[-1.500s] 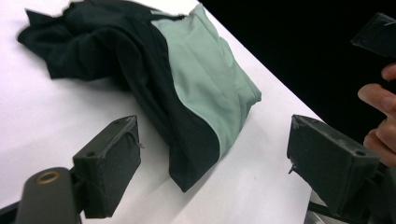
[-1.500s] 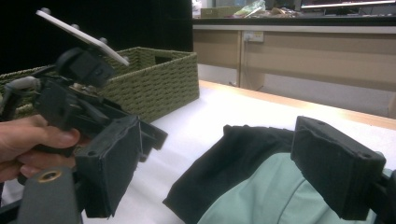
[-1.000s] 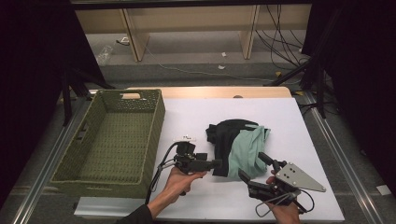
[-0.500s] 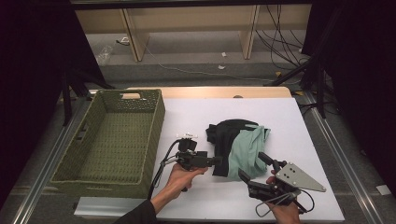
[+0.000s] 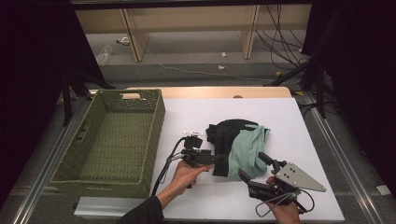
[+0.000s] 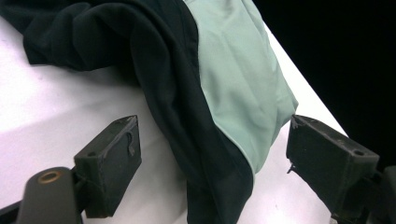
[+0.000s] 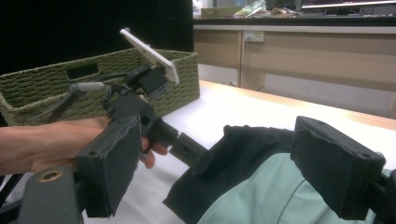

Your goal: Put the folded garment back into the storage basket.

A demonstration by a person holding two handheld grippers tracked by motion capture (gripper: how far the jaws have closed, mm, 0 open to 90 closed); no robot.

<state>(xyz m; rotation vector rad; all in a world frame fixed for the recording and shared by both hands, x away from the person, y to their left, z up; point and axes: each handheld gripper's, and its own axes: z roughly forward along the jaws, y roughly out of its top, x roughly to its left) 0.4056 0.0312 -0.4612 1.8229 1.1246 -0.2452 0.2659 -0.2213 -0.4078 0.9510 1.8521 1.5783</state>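
Observation:
A crumpled garment (image 5: 236, 140), black with a mint-green panel, lies on the white table (image 5: 289, 121) right of centre. My left gripper (image 5: 223, 161) comes in from the left at the garment's near corner. Seen from the left gripper view, my left gripper (image 6: 217, 163) is open, and the garment's (image 6: 219, 93) dark hem and green panel lie between its jaws. My right gripper (image 5: 252, 166) sits at the garment's near right edge, grey plate on top. It stands open in the right gripper view (image 7: 224, 158), with the garment (image 7: 261, 191) low between its jaws and the left gripper (image 7: 187, 149) beyond.
A green woven basket (image 5: 154, 135) with nothing in it takes up the table's left side, and its wall (image 7: 42, 88) rises behind the left hand. The wooden table edge (image 5: 210, 92) runs along the back. Cables and shelf legs stand on the floor beyond.
My left gripper has slid a little to the right, so its jaws now reach around the garment's near corner. The right gripper has stayed put.

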